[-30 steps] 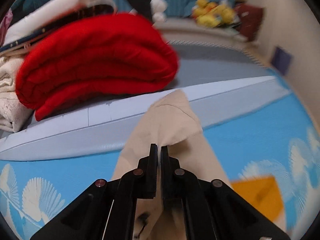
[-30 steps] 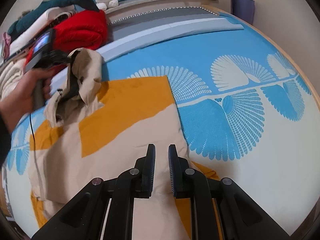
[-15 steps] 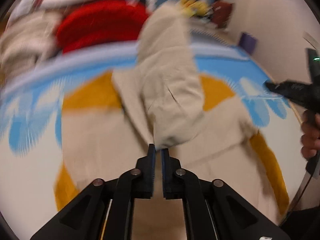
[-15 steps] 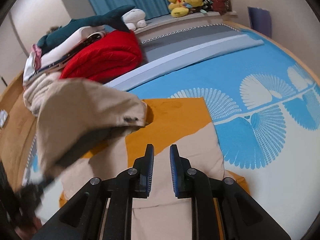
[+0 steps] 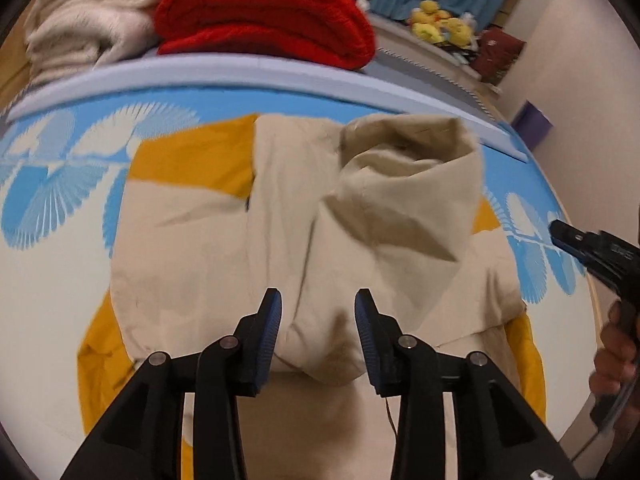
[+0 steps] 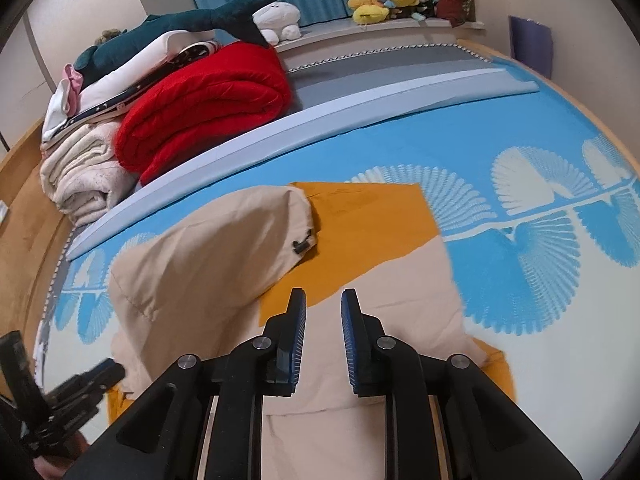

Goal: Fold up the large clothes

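Note:
A large beige and mustard-yellow garment (image 5: 192, 248) lies spread on the blue-and-white patterned bed cover. Its beige sleeve or hood (image 5: 404, 200) lies folded over the garment's middle; it also shows in the right wrist view (image 6: 208, 264). My left gripper (image 5: 318, 320) is open and empty just above the beige fabric. My right gripper (image 6: 323, 320) is open and empty above the garment's lower beige part (image 6: 384, 320). The right gripper also shows at the right edge of the left wrist view (image 5: 592, 244).
A folded red blanket (image 6: 208, 100), cream blankets (image 6: 84, 176) and a plush shark (image 6: 180, 28) are piled at the bed's far left. Yellow plush toys (image 6: 380, 0) sit on the far ledge. A grey-blue strip (image 6: 320, 120) crosses the bed. The wall is to the right.
My left gripper has carried the beige part across over the garment, opened and let it go. My right gripper has opened slightly and shifted little.

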A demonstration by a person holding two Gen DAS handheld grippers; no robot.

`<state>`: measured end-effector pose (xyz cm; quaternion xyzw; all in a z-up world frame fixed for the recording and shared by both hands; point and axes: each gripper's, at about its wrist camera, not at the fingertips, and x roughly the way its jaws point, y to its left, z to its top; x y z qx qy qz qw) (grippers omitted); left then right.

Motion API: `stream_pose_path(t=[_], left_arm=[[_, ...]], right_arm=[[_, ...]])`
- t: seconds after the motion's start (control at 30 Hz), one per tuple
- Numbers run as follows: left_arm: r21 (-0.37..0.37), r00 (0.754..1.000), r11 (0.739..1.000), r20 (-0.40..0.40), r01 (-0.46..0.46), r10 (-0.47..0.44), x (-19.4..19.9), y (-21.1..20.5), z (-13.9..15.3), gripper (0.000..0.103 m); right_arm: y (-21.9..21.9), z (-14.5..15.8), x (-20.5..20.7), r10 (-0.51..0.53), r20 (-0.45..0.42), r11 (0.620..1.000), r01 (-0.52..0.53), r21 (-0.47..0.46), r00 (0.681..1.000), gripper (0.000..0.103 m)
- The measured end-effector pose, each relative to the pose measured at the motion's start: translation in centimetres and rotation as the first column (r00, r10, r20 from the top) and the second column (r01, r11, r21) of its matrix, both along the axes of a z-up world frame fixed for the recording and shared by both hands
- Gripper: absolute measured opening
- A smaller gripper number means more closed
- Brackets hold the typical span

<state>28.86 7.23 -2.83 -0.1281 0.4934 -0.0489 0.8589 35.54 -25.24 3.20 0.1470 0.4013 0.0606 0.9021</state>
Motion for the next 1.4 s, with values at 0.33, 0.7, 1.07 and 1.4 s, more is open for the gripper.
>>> stream_pose_path(t=[0.33,0.7,1.07,1.4], left_arm=[[-0.024,0.979,0.999,-0.196,0.046,-0.049,1.3,-2.3,-4.7,0.036],[-0.191,0.949,0.963,-0.288,-0.188,0.128,1.7,2.9,-7.0,0.047],[-0.419,0.917,0.86,-0.378,-0.293,0.128,1.2,3.4,-9.5,0.044],[-0.286,0.987,0.95,-0.132,-0.126,0.091,0.8,2.3,-2.9,0.001]], right_arm=[[5.1,-1.0,1.3,0.262,0.074,0.873,-0.27,0.406,0.962,0.057],[10.2,-3.0,2.4,0.332,0.031,0.906,-0.327,0.269,0.943,0.009],[2.6,-3.6,-0.3,0.06,0.053,0.859,-0.079,0.507,0.997,0.003],[-0.2,-12.2,1.5,0.025,-0.345,0.884,0.14,0.447,0.938,0.01]])
